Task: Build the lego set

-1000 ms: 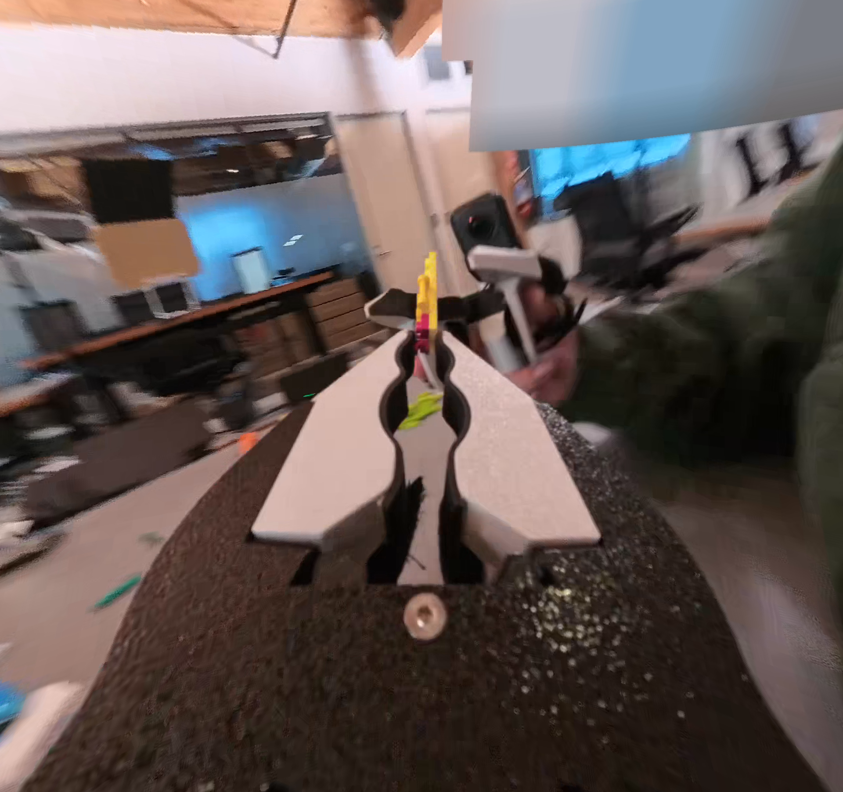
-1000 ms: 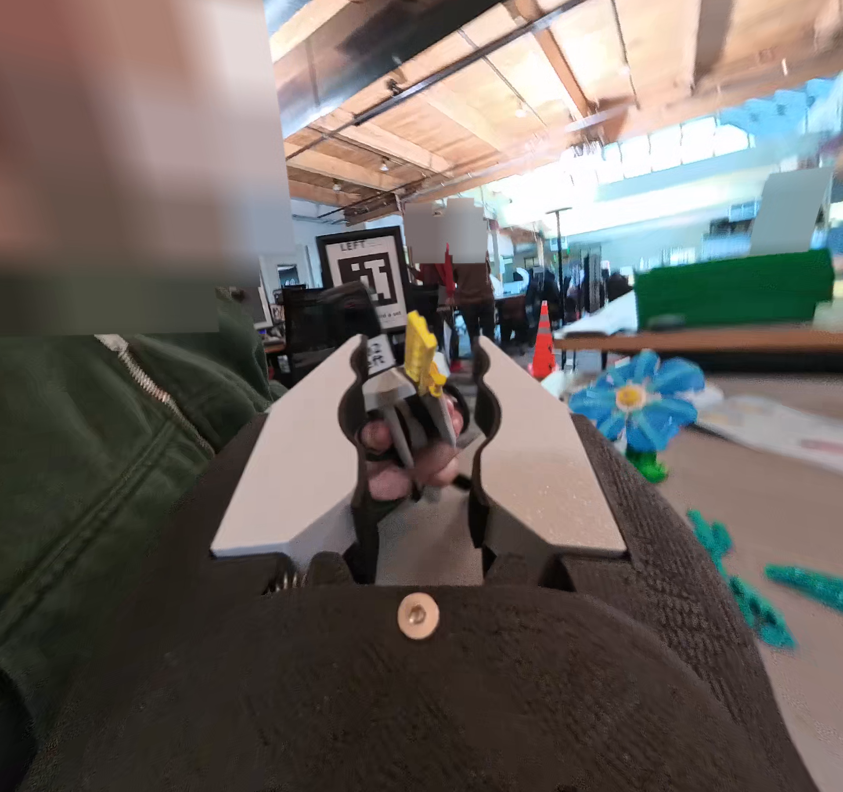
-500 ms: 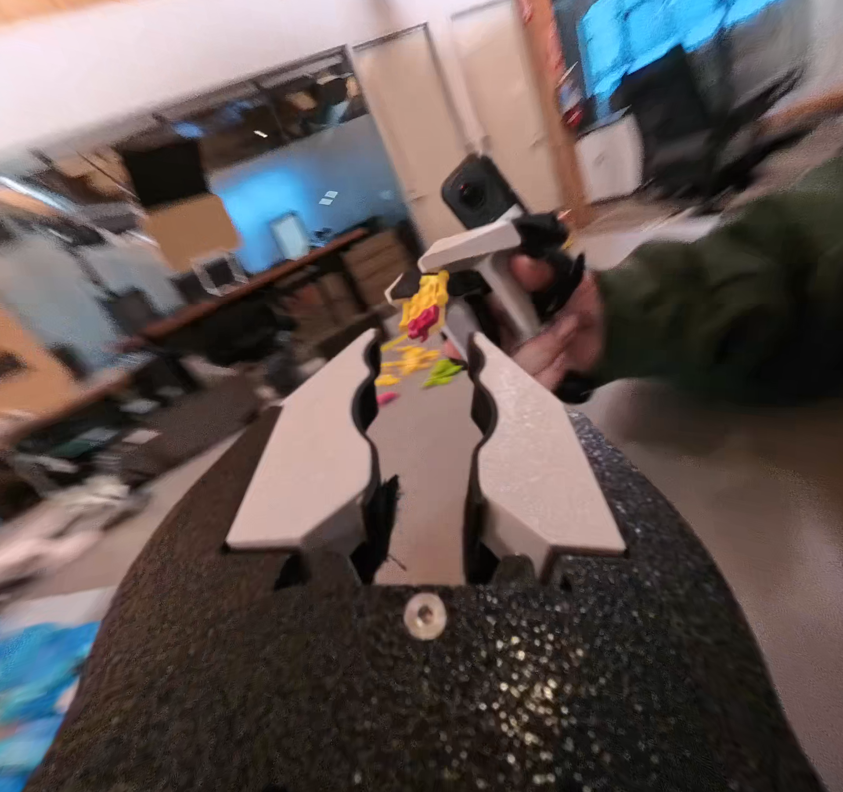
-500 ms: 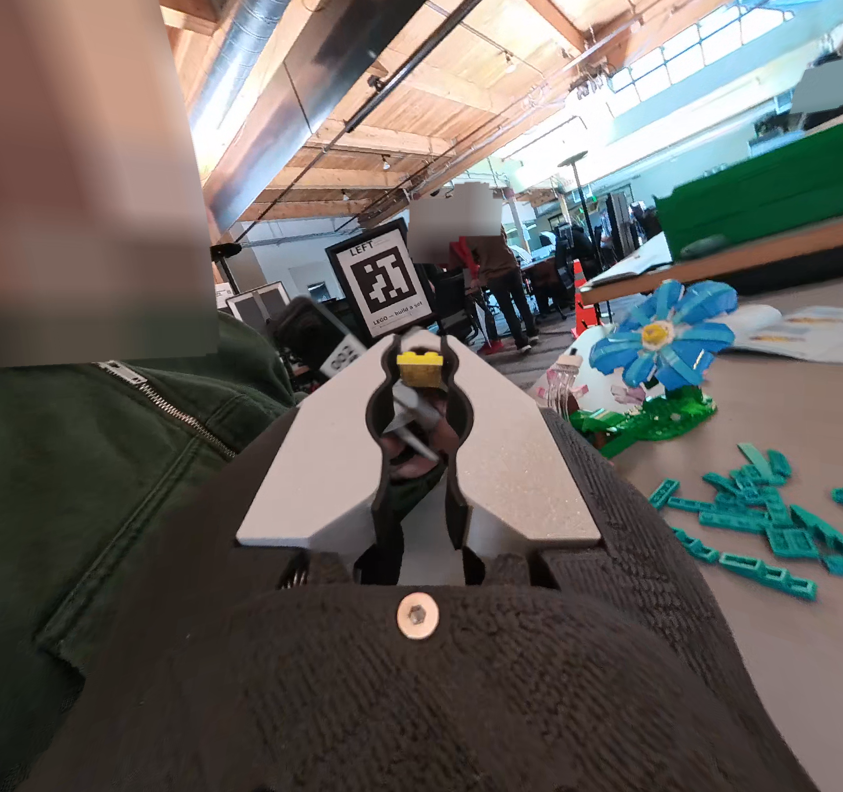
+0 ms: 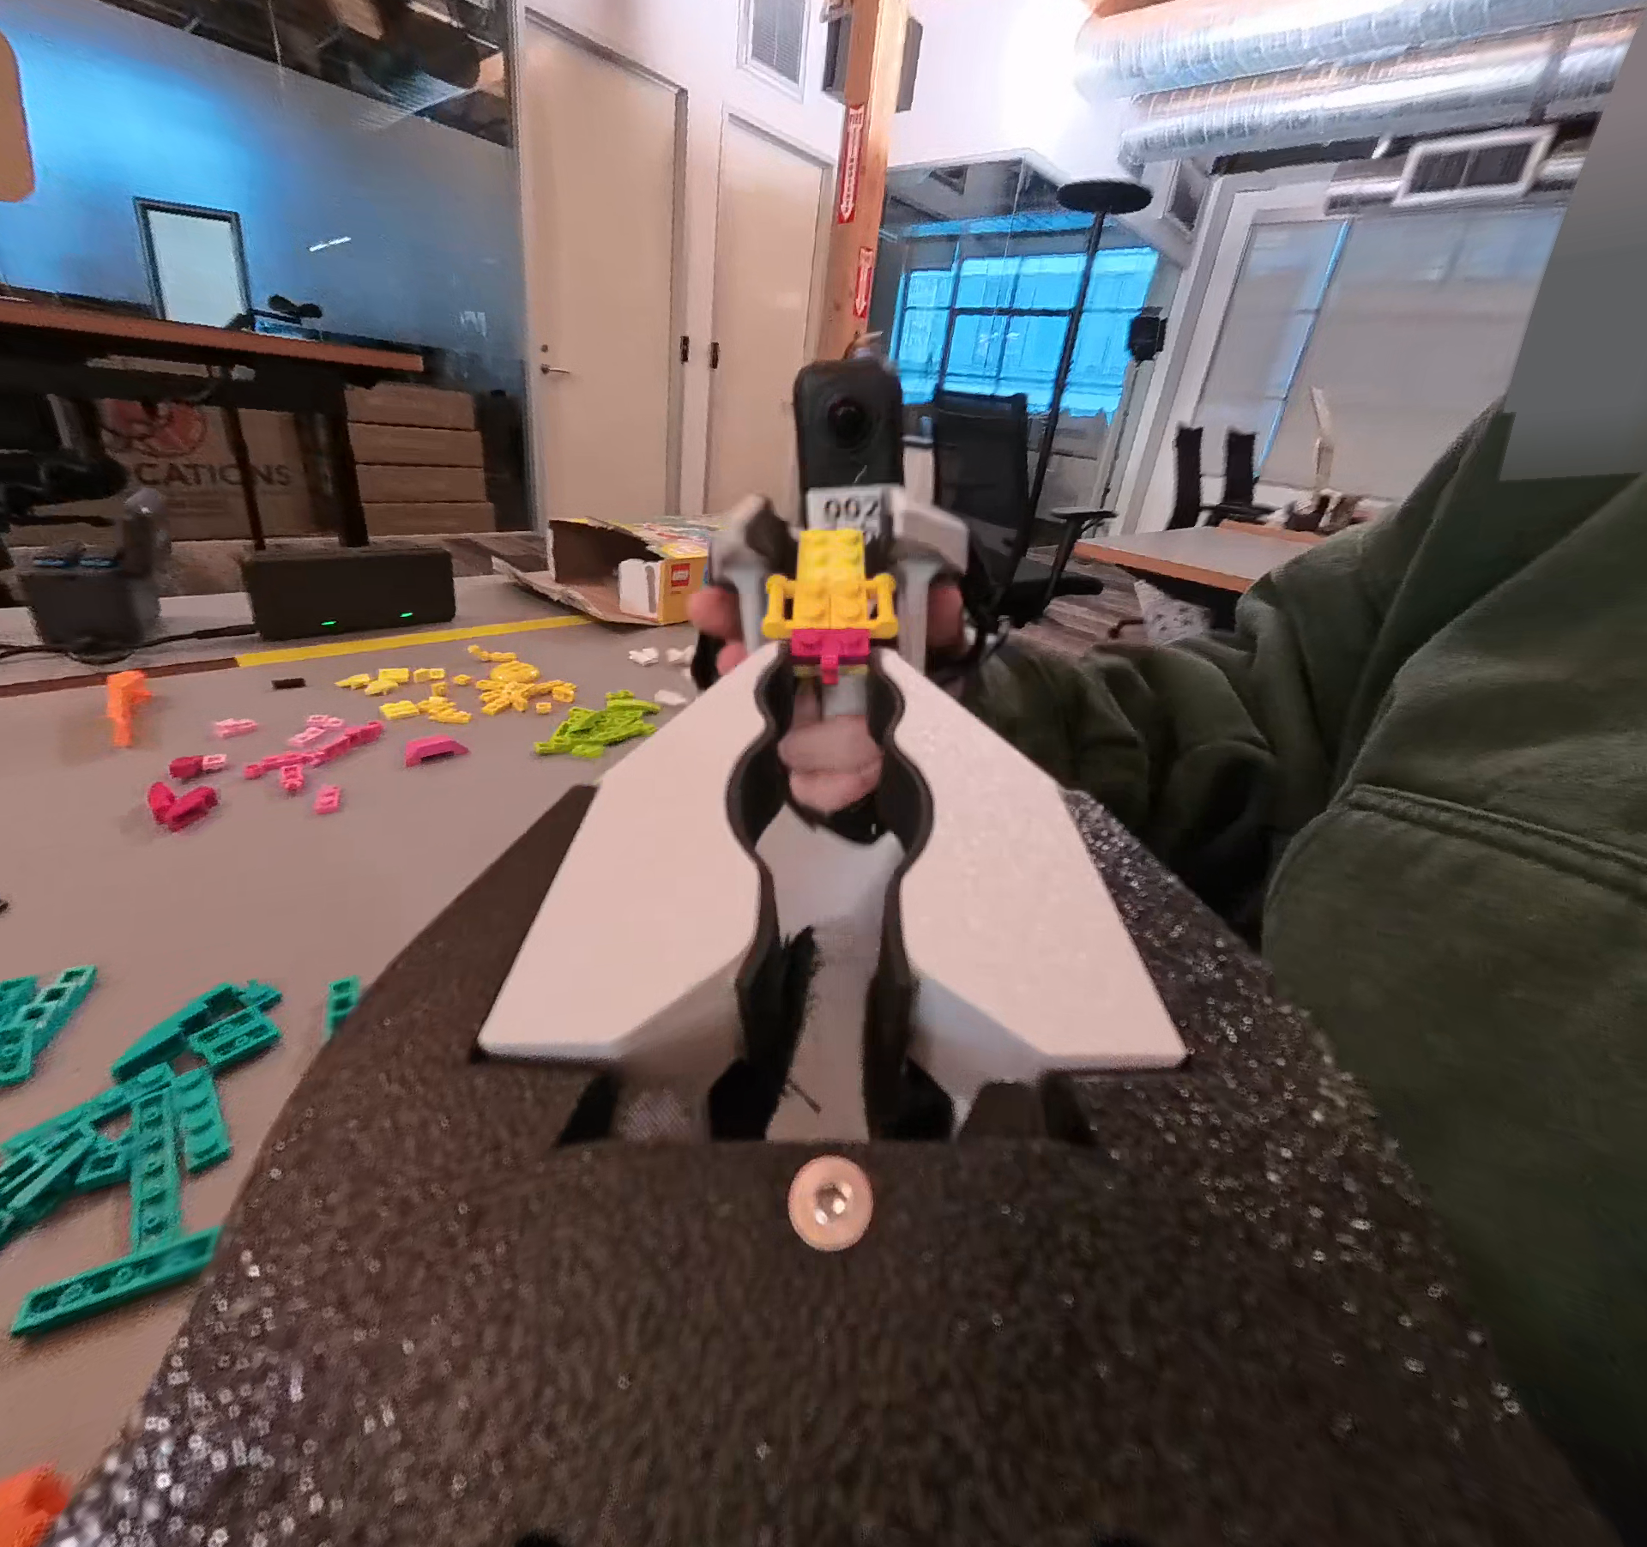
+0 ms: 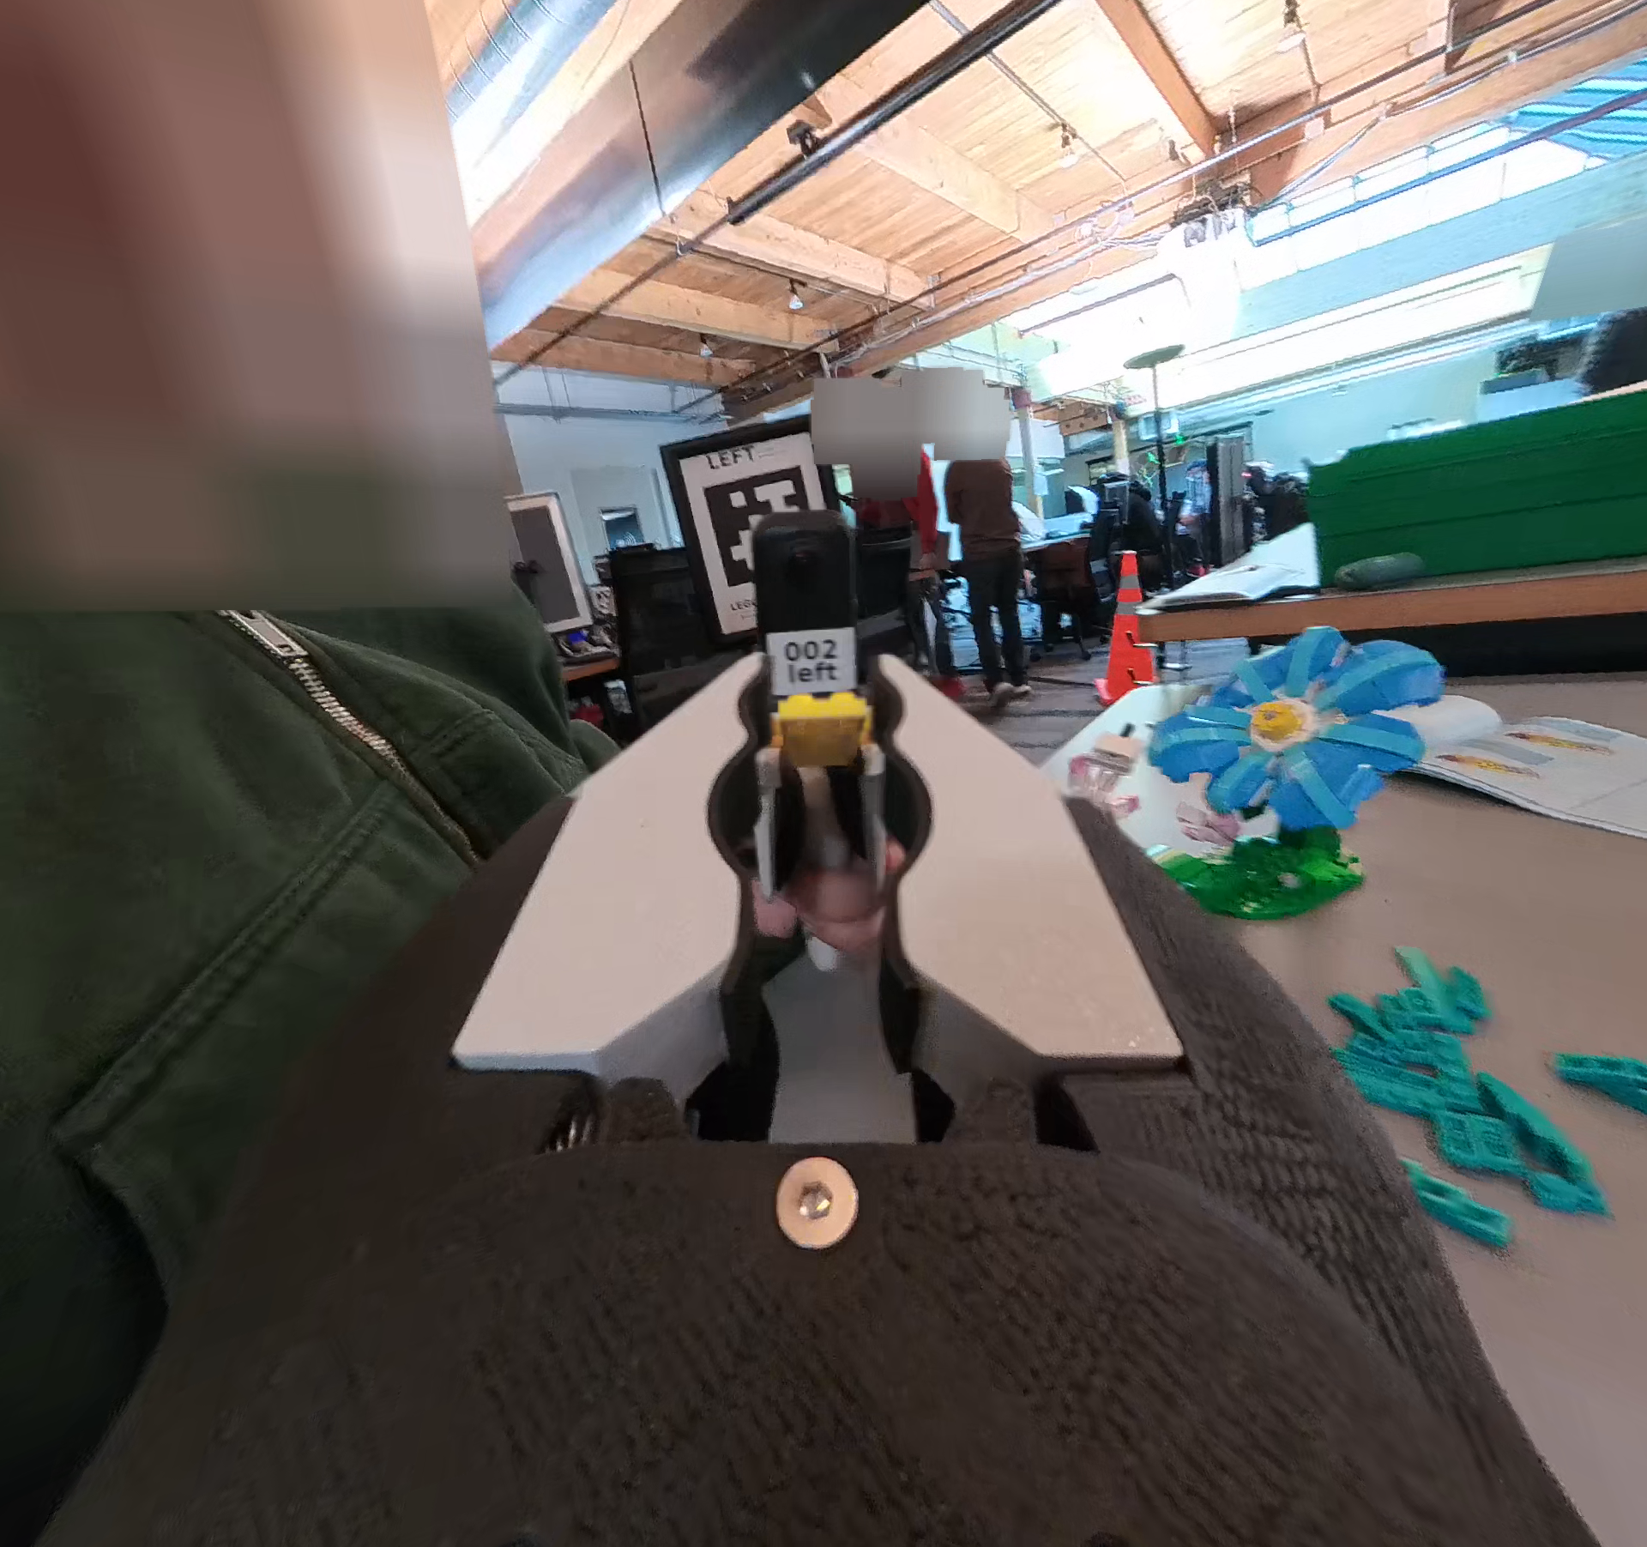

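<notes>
A small assembly with a yellow studded top point(image 5: 831, 590) and a pink base point(image 5: 827, 647) is held in the air between both grippers. My left gripper point(image 5: 829, 668) is closed on the pink end. My right gripper point(image 6: 824, 688) is closed on the yellow part point(image 6: 820, 730). In the left wrist view the right gripper's fingers point(image 5: 744, 586) flank the yellow part. In the right wrist view the left gripper's fingers point(image 6: 765, 809) show just below the yellow part. The two grippers face each other head on.
On the grey table point(image 5: 356, 862) lie loose teal point(image 5: 151, 1139), pink point(image 5: 294, 755), yellow point(image 5: 486, 693) and lime point(image 5: 597, 720) pieces. A built blue flower point(image 6: 1283, 746) on a green base, an open booklet point(image 6: 1533, 760) and more teal pieces point(image 6: 1470, 1103) lie to the right. The person's green sleeve point(image 5: 1426, 791) is close. Left and right tips are no more than a few centimetres apart.
One second ago the left gripper held the assembly and the right was open. The right then closed on it and the left opened. Now the left has closed on the pink end.
</notes>
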A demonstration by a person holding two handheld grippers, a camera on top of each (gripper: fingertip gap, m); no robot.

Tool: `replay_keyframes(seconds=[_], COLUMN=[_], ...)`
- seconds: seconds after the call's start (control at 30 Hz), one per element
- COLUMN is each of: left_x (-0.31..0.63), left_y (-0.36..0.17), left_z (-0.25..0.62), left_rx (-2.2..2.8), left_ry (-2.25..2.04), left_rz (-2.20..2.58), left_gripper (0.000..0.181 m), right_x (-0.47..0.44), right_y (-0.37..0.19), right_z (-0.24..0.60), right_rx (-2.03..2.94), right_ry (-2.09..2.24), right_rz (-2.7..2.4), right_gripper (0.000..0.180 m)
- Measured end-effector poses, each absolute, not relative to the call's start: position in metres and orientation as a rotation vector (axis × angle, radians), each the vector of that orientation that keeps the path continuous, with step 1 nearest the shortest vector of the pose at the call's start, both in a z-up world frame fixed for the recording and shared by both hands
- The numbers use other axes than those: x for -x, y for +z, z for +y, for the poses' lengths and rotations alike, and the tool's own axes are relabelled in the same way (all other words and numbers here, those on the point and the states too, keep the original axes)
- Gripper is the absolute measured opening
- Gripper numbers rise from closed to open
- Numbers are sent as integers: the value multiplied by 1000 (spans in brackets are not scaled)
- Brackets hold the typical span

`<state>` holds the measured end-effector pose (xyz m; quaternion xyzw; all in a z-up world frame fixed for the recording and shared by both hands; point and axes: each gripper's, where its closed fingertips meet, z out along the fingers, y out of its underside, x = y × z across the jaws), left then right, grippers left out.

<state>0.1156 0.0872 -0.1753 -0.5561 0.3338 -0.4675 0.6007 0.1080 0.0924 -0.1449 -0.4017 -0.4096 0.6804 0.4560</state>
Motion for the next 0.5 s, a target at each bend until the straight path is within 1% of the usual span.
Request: replay_keyframes(seconds=[0.03,0.07,0.17,0.2,0.23,0.33,0.5], left_x=[-114,-113,-115,-116,-118,-122,-120], left_y=[-179,-183,-198,-203,-207,-212,-214], left_z=[89,91,98,101,103,107,112], left_rx=[1300,1310,1352,1361,1365,1365,1367], left_ry=[-1043,-1001,-868,-827,-789,-740,-714], left_rz=[781,793,848,865,879,911,937], left_gripper=[14,14,14,14,14,14,14], right_x=[-112,-118,-162,-182,-198,-221,-232], right_y=[-146,-152,-193,-207,-220,-255,-297], right_z=[105,128,235,268,293,337,367], right_rx=[1038,1128,1525,1641,1725,1909,2116], right_ry=[1604,1479,889,722,607,491,441], right_rz=[-1018,-1029,-1035,-1021,-1037,-1151,-1297], right_gripper=[34,41,38,31,28,29,30])
